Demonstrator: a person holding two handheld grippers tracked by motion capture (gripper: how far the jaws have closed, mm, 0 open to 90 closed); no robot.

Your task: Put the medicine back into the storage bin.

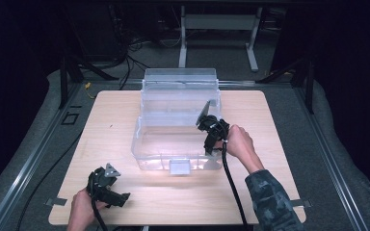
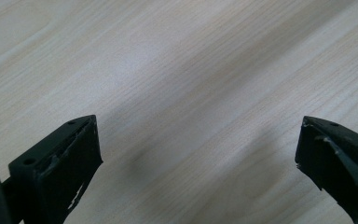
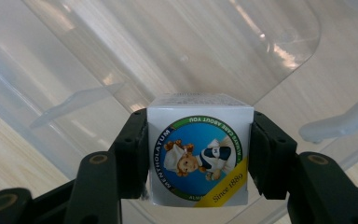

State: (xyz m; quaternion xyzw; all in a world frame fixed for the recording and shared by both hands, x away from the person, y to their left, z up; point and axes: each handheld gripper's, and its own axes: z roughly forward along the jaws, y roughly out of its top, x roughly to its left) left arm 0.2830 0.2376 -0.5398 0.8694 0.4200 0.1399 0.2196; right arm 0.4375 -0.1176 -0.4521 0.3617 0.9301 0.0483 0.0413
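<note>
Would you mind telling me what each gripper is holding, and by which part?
The right gripper clamps a small white box by its two opposite sides; the left gripper holds nothing.

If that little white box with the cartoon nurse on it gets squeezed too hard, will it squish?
Probably a bit. The Mentholatum box looks like thin printed card, so hard pressure could dent its walls. The right gripper presses both flat sides squarely, so it seems unlikely to slip. Its flat faces mean it shouldn't roll inside the clear plastic bin.

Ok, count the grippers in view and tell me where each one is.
2. The left gripper rests on the wooden table near its front left corner, jaws open. The right gripper is lowered into the clear plastic box, clamped on a small white Mentholatum box.
</note>
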